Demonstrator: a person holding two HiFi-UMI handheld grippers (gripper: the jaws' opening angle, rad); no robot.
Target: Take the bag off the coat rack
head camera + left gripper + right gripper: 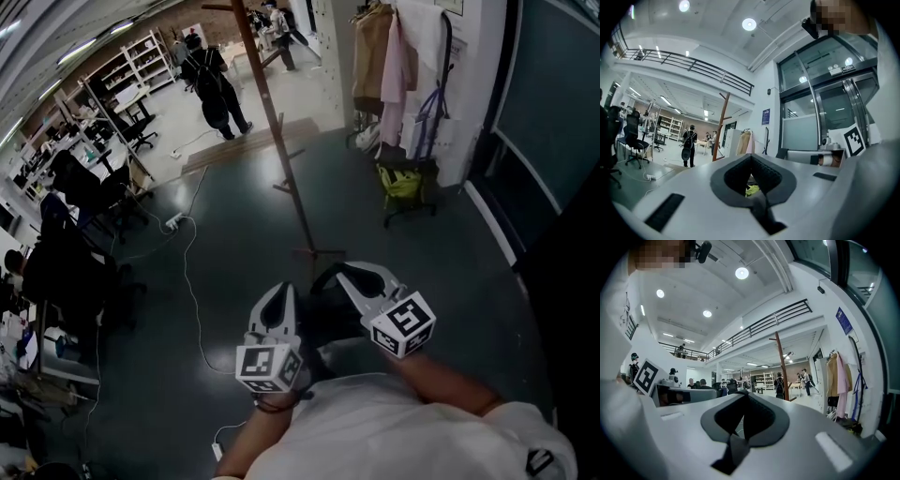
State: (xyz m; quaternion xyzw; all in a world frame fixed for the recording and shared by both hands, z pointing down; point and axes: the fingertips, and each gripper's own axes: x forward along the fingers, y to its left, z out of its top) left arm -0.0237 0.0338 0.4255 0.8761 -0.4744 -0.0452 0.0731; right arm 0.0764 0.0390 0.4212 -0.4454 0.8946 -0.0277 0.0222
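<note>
Left gripper (pixel 279 289) and right gripper (pixel 349 274) hover low, short of the wooden coat rack (pixel 273 122), fingers pressed together on nothing.

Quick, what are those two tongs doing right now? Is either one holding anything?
Left tongs: closed, holding nothing.
Right tongs: closed, holding nothing.

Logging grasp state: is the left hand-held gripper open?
No, the left hand-held gripper has its jaws meeting at the tips, with nothing clamped between them.
</note>
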